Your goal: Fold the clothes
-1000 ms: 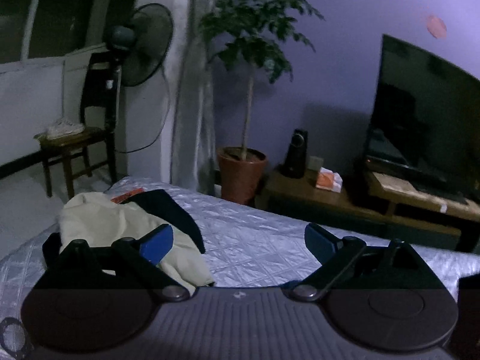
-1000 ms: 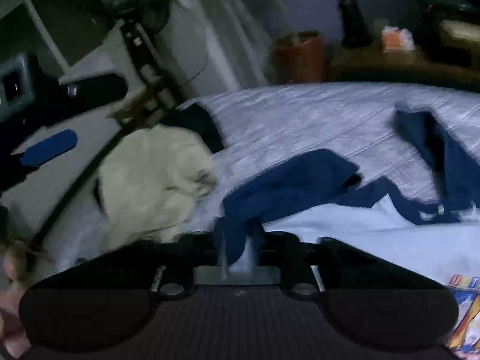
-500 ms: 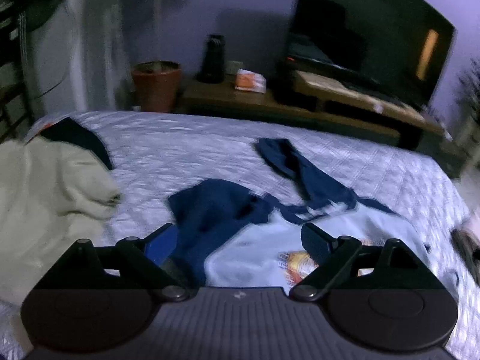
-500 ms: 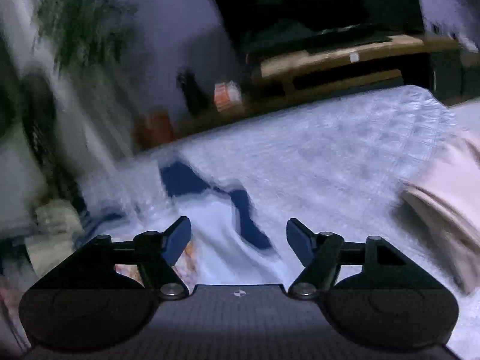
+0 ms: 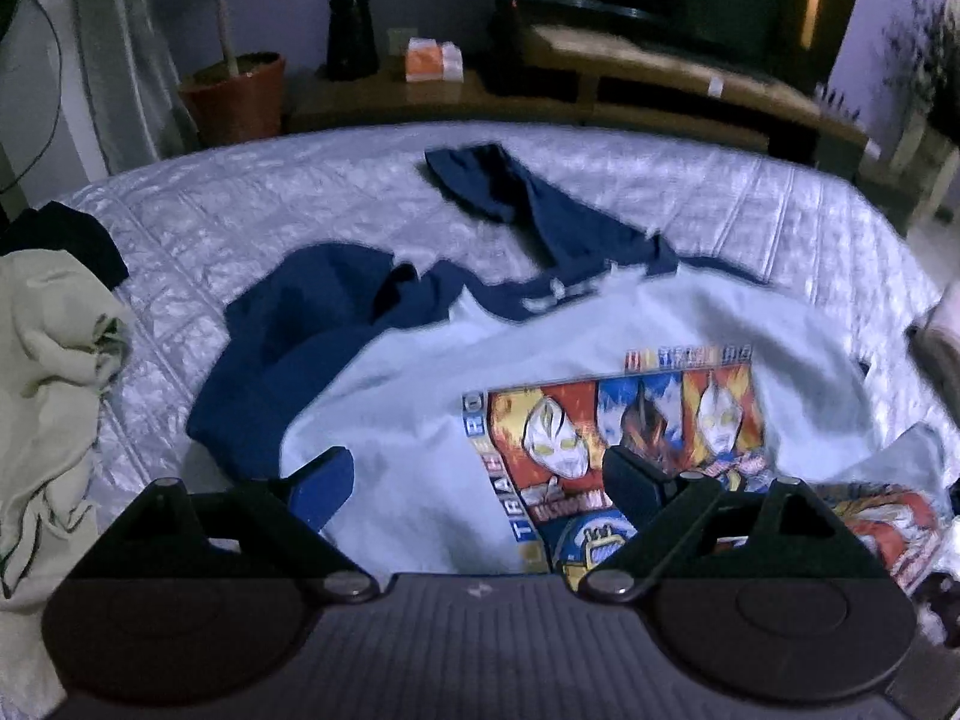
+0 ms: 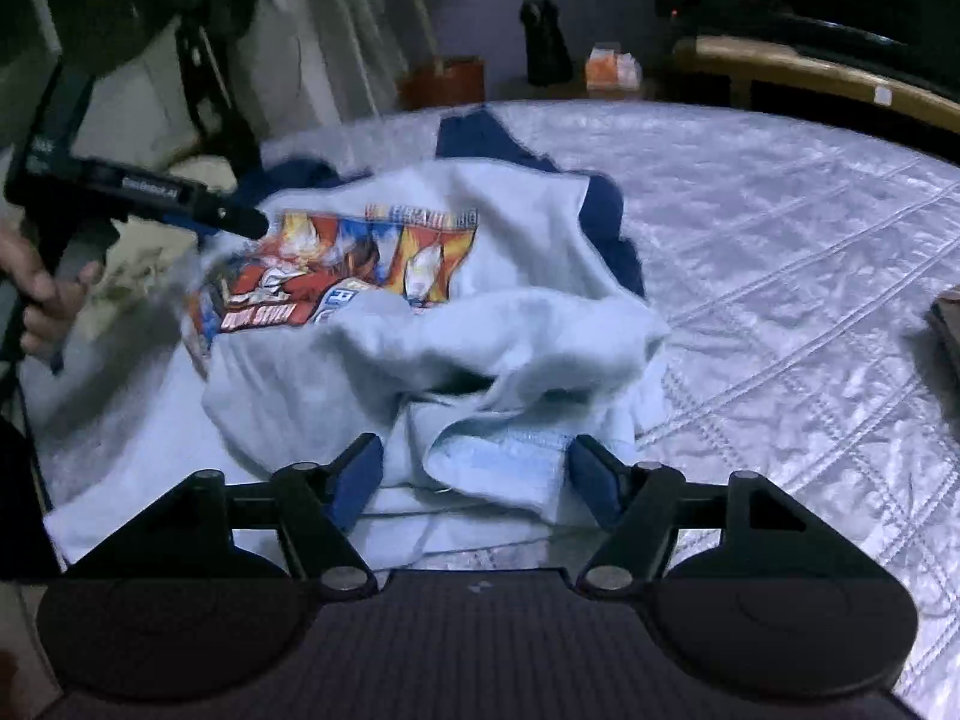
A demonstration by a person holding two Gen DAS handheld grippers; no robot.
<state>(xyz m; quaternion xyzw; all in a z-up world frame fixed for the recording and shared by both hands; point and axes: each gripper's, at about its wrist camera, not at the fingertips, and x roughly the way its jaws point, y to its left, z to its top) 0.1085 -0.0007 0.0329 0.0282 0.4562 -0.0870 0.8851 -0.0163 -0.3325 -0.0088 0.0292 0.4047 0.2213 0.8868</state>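
A light blue shirt (image 5: 420, 396) with navy sleeves (image 5: 288, 324) and a colourful cartoon print (image 5: 612, 420) lies spread on the quilted bed (image 5: 270, 192). My left gripper (image 5: 477, 480) hovers open over the shirt's chest, nothing between its blue pads. In the right wrist view it (image 6: 231, 217) reaches in from the left, held by a hand (image 6: 42, 294). My right gripper (image 6: 474, 468) is at the bunched lower hem (image 6: 498, 456). Its jaws are closing, a fold of hem lies between them, and the pads do not clearly press.
A beige garment (image 5: 48, 372) and a black one (image 5: 66, 240) lie at the bed's left edge. Beyond the bed stand a plant pot (image 5: 234, 96), a speaker (image 5: 351, 30) and a low TV bench (image 5: 660, 96). A dark object (image 6: 945, 324) lies on the bed's right side.
The left view swung from the plant and chair down onto the shirt. The right gripper travelled across the bed to the shirt's hem, and its jaws stand narrower than half a second ago.
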